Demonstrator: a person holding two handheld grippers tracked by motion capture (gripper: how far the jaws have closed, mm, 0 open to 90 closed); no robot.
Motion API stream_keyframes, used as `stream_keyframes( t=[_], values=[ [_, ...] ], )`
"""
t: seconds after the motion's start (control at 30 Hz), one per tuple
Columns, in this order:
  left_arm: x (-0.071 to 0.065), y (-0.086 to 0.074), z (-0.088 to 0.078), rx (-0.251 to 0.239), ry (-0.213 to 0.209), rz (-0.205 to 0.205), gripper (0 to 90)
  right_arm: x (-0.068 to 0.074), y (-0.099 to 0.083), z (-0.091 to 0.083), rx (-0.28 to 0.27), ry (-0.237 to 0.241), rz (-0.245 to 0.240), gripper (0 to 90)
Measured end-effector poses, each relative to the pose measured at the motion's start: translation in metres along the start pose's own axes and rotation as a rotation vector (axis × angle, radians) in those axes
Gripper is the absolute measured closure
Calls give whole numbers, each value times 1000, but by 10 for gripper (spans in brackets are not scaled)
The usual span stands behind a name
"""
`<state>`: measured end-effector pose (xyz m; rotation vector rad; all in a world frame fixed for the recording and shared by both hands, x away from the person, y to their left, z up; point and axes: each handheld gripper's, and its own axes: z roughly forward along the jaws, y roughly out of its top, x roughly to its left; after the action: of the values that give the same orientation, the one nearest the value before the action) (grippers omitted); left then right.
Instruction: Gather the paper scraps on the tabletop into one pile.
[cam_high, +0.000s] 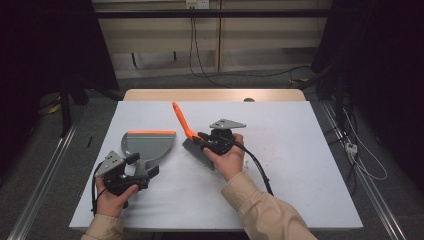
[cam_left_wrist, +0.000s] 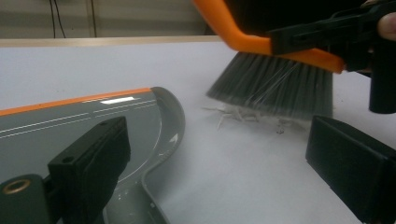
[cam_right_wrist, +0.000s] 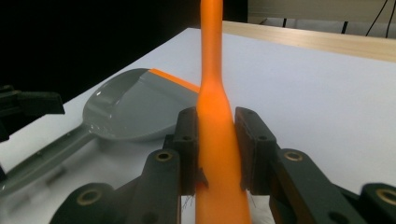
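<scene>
A grey dustpan (cam_high: 148, 144) with an orange lip lies on the white table top at the left. Its handle points toward my left gripper (cam_high: 142, 165). In the left gripper view that gripper (cam_left_wrist: 217, 156) is open, the dustpan (cam_left_wrist: 84, 119) handle lying by its left jaw, untouched. My right gripper (cam_high: 202, 138) is shut on the orange handle of a brush (cam_high: 185, 126). The brush's grey bristles (cam_left_wrist: 275, 86) rest on the table just right of the pan, over a few white scraps (cam_left_wrist: 233, 114). In the right gripper view both pads (cam_right_wrist: 187, 140) press on the brush handle (cam_right_wrist: 212, 93).
The white table top (cam_high: 300, 150) is bare to the right of my hands. A wooden edge (cam_high: 215, 94) runs along its far side. Cables (cam_high: 365, 165) lie on the floor at the right, and metal rails flank the table.
</scene>
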<state>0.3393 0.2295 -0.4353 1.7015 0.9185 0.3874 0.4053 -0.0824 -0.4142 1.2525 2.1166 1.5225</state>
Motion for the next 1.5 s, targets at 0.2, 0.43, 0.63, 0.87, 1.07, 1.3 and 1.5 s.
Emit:
stream_keyframes(
  t=[0.2,0.43,0.63,0.87,1.07,1.3,1.5],
  values=[
    [0,0,0,1,1,2,63,9,-10,21,25,-16,47,717],
    [0,0,0,-2,1,5,63,2,-13,13,77,-84,26,716],
    [-2,1,0,0,-1,10,63,-17,-15,-11,83,-138,37,717],
    [-3,1,2,1,1,13,63,-22,-5,-30,34,-139,47,717],
    [-3,1,2,2,-2,11,63,-14,2,-20,16,-121,40,717],
    [-1,1,2,2,-5,5,63,-9,0,14,40,-93,69,717],
    [0,1,2,-1,-5,2,63,-20,-3,16,84,-130,78,716]
  ],
)
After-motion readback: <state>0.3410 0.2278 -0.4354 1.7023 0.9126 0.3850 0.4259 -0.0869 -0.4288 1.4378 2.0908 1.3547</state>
